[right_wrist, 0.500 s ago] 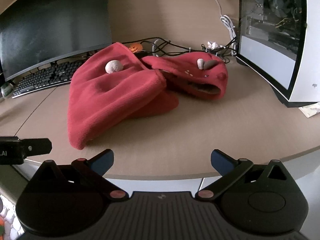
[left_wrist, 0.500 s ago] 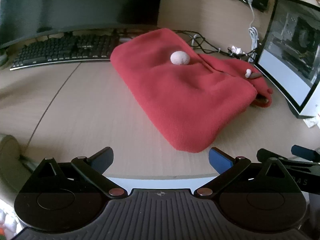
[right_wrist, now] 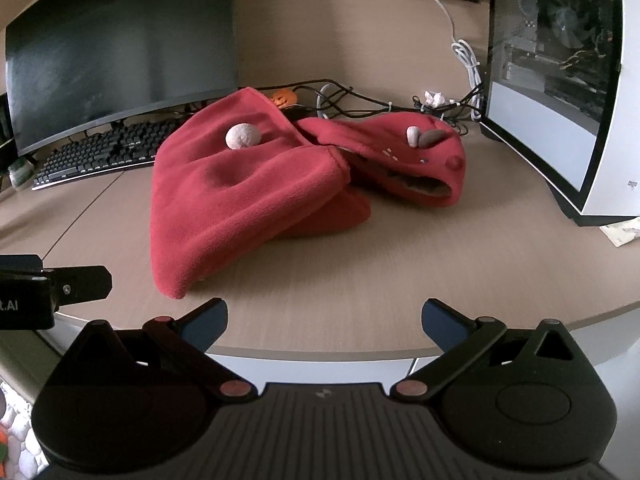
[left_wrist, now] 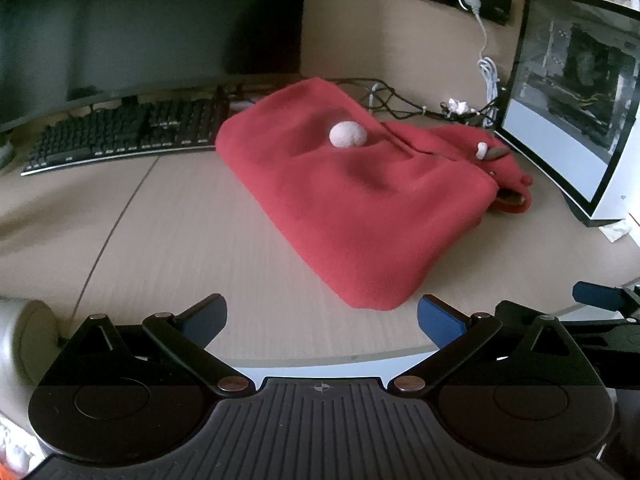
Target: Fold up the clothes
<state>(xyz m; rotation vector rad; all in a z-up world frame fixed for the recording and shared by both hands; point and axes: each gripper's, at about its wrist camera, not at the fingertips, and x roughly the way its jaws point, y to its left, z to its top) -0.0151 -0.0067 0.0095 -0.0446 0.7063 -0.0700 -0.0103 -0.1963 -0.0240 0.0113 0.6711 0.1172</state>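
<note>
STEP: I am judging the fold as started, not finished | GARMENT: red fleece garment [right_wrist: 240, 200] is lying bunched mid-desk [right_wrist: 400, 280], hood end toward the PC case [right_wrist: 580, 120] | TONGS: I am holding left gripper [left_wrist: 322, 316] and right gripper [right_wrist: 324, 316] spread wide, empty, short of the cloth | NEXT: reaching in; pinching the near edge.

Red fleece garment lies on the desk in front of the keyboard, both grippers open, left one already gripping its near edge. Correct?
Not quite. The left gripper holds nothing; the left wrist view shows it short of the red fleece garment. The rest stands.
</note>
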